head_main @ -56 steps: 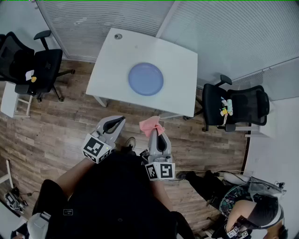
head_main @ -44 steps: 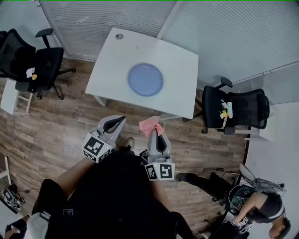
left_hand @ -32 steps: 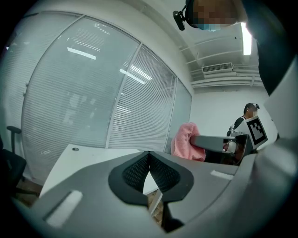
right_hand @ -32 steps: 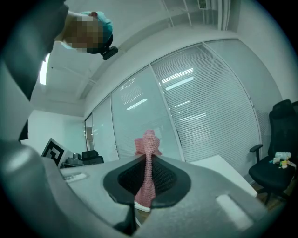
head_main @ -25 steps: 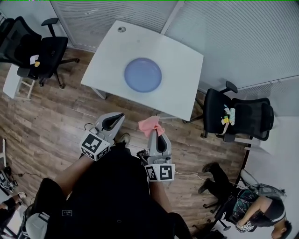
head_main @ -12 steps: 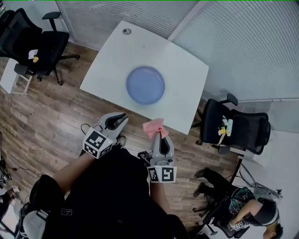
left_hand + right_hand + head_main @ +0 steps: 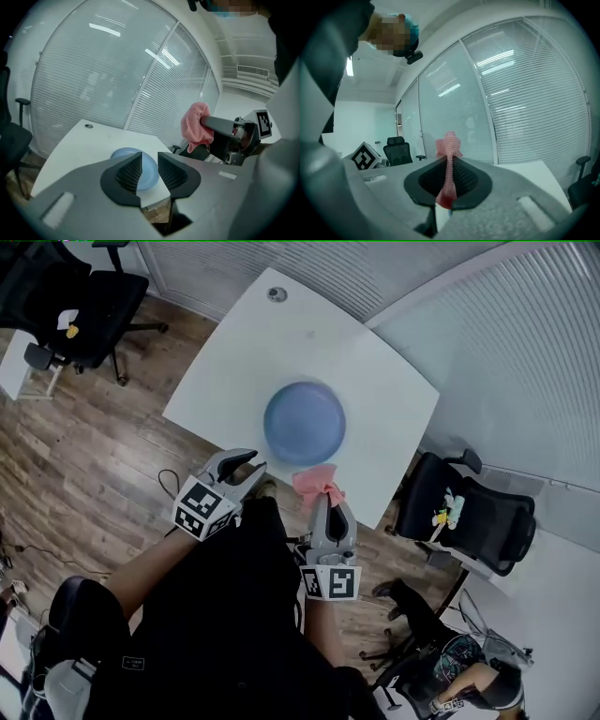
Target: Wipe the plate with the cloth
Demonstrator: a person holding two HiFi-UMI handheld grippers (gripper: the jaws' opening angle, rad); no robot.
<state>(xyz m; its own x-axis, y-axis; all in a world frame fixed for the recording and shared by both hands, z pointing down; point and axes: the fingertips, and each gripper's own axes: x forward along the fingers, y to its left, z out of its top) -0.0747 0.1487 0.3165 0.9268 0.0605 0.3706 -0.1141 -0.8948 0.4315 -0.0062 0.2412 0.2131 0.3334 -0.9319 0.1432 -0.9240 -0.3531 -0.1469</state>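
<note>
The person stands at the near edge of a white table (image 7: 225, 362) on a wood floor (image 7: 84, 465), with a pair of tongs in each hand. The blue plate (image 7: 305, 422) lies flat near the middle of the tabletop, with nothing on it, well apart from both tongs. The left gripper (image 7: 251, 465) hovers just at the table's near edge, and its jaws have just been opening; in the left gripper view they stand apart with a clear gap and nothing held (the plate shows through that gap, but it is still far off on the table). The right gripper (image 7: 320, 500) is held beside it, just short of the table's edge, and its jaws are clamped on the pink cloth (image 7: 317, 481). In the right gripper view the cloth runs up as a thin pinched strip between the two ribbed pads and bunches into a loose tuft above the tips. From the head view that tuft sits just at the table's edge, near the plate's rim but not touching it. A small round cap (image 7: 276, 294) is set into the far corner of the table. A black office chair (image 7: 66, 296) stands at the upper left, a second one (image 7: 469, 517) at the right of the table with something small and colourful on its seat. Slatted blinds (image 7: 525, 352) cover the glass walls behind.
</note>
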